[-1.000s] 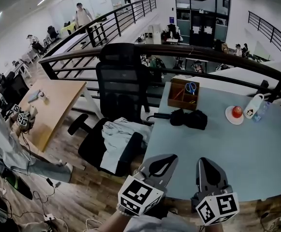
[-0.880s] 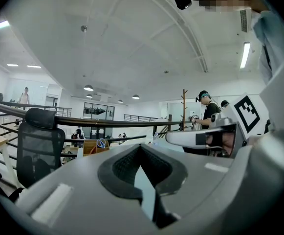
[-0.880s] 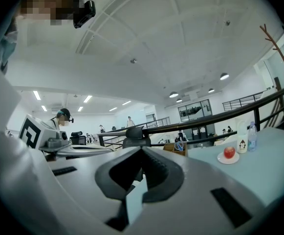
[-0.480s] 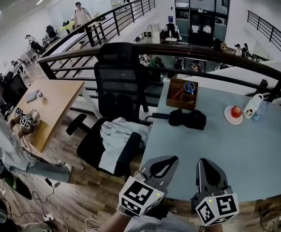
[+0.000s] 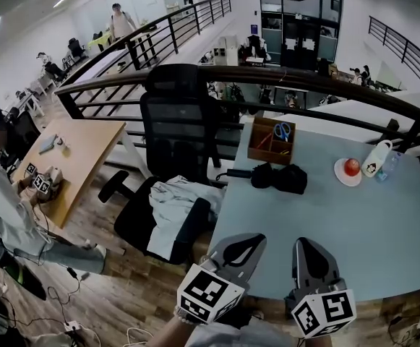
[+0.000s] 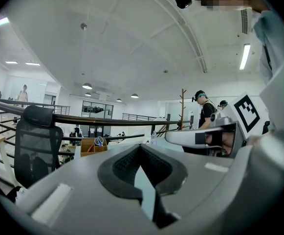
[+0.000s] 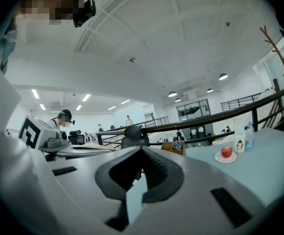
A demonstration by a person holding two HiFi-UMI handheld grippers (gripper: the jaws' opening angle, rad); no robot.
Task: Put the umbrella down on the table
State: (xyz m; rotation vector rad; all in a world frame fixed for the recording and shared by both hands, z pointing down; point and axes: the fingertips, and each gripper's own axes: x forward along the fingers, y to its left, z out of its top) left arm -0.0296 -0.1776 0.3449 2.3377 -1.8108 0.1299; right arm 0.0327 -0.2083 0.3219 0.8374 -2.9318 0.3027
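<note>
Left claw and right claw both have jaws together and empty at the counter's near edge; the folded black umbrella lies near the wooden box, probably light and floppy, best gripped by its stiff handle.

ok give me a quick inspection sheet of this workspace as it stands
surface: pale blue table, things along its far side
job's things: black folded umbrella lying on it beside wooden box
clutter: blue-handled scissors in the box; red apple on white plate; white bottle; clear bottle
grippers: left hand-held gripper and right hand-held gripper both shut, empty, at near edge
cables: loose cables on wooden floor
surroundings: black office chair with grey garment, dark railing, seated person at wooden desk
</note>
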